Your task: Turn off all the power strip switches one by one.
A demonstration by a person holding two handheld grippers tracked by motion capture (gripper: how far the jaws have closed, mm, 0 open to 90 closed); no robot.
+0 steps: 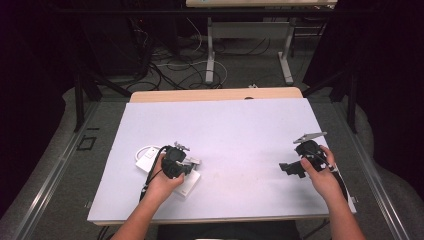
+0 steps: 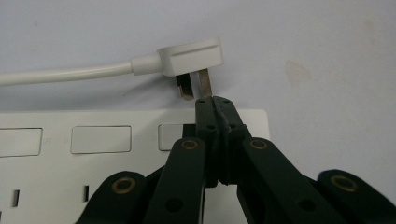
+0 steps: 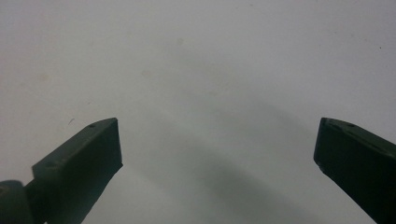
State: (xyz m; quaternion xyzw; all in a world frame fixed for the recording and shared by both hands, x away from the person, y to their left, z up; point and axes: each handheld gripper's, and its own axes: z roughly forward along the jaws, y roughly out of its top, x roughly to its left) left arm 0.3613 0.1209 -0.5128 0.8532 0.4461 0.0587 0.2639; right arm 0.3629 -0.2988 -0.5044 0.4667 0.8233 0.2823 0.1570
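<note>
A white table surface point(image 1: 235, 130) is seen in the high view, with bare room across its centre and far half. The left gripper point(image 1: 192, 164) is held near the front left part, over a white power strip point(image 1: 187, 186) that lies well inside the front edge. The right gripper point(image 1: 290, 169) is held near the right edge, well apart from the left one.

In the left gripper view the left gripper point(image 2: 215, 100) is seen with jaws pressed together, nothing between them, its tip just beside a prong of a white plug point(image 2: 191, 56). The plug lies on the table beyond the power strip point(image 2: 93, 154), its cable point(image 2: 60, 73) running off left.

In the right gripper view the jaws are spread wide above bare table point(image 3: 196, 70).

Under the table behind, cables are scattered on the floor point(image 1: 175, 65).
</note>
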